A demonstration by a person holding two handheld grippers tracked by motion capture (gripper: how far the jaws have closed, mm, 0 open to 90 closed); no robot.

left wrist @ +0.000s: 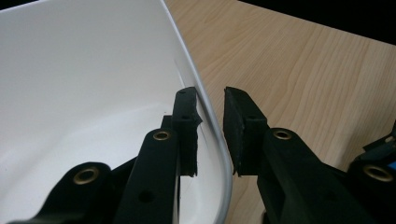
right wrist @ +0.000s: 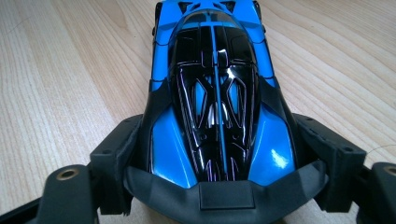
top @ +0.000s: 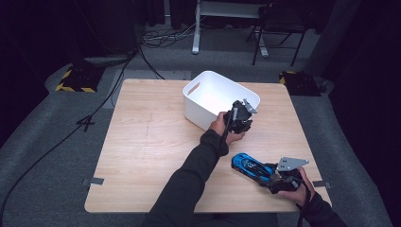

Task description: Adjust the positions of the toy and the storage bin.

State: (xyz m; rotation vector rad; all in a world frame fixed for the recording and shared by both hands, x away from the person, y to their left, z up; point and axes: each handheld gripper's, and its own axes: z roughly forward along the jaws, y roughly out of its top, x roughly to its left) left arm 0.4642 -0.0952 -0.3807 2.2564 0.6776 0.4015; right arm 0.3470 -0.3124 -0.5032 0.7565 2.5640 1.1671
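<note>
Gripping the rear of the glossy blue-and-black toy sports car (right wrist: 212,88), the right claw (top: 275,176) has its pads pressed against both flanks of the body just ahead of the black rear wing; the pinch looks square and firm. In the high view the car (top: 249,166) sits at about five o'clock on the light wooden bench (top: 146,142), nose pointing toward ten o'clock, and whether its wheels rest on the wood or ride just clear cannot be told.

The left claw (top: 240,117) is at the near right corner of the white rectangular plastic bin (top: 208,90), which stands at roughly one o'clock on the bench. In the left gripper view one jaw stands inside the bin wall (left wrist: 212,121) and the other outside. The inner pad (left wrist: 187,130) lies close against the plastic; a narrow gap shows beside the outer pad, though the jaws are as near together as they go (judged a clamp on the rim).

Assessment: the work appears to be placing the car into the bin. Completed: car grasped, bin steadied. Outstanding: lift, carry toward eleven o'clock over the rim, lower, release. The visible part of the bin interior holds nothing, so placement has not occurred.
</note>
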